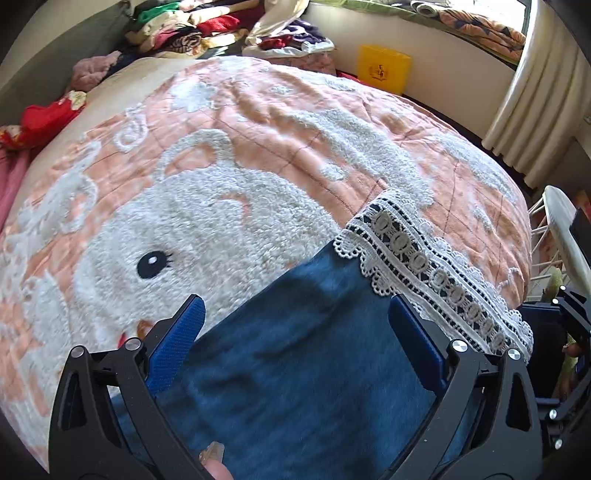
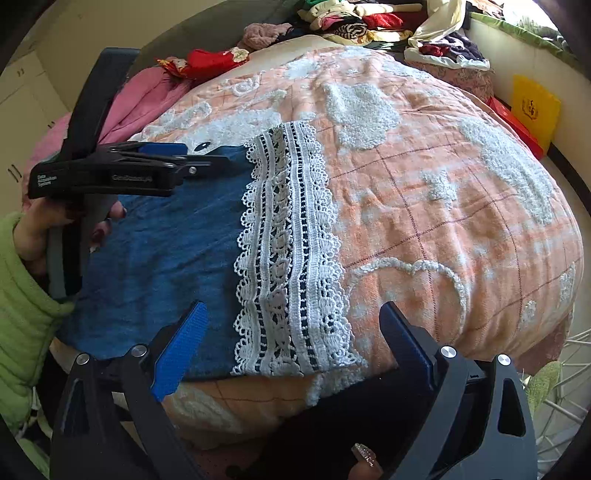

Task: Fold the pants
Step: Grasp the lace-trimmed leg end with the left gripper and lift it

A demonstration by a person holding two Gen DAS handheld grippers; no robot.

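pants [image 2: 159, 258] on blanket [image 2: 424, 184], clothes pile [image 2: 354, 22] behind

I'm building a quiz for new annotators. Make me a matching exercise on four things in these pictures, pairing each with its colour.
Things:
1. denim pants
2. lace hem trim
3. flat box by the wall
4. quilted padded sleeve

Colours:
A. yellow
B. light green
C. blue
D. white

Pairs: 1-C, 2-D, 3-A, 4-B
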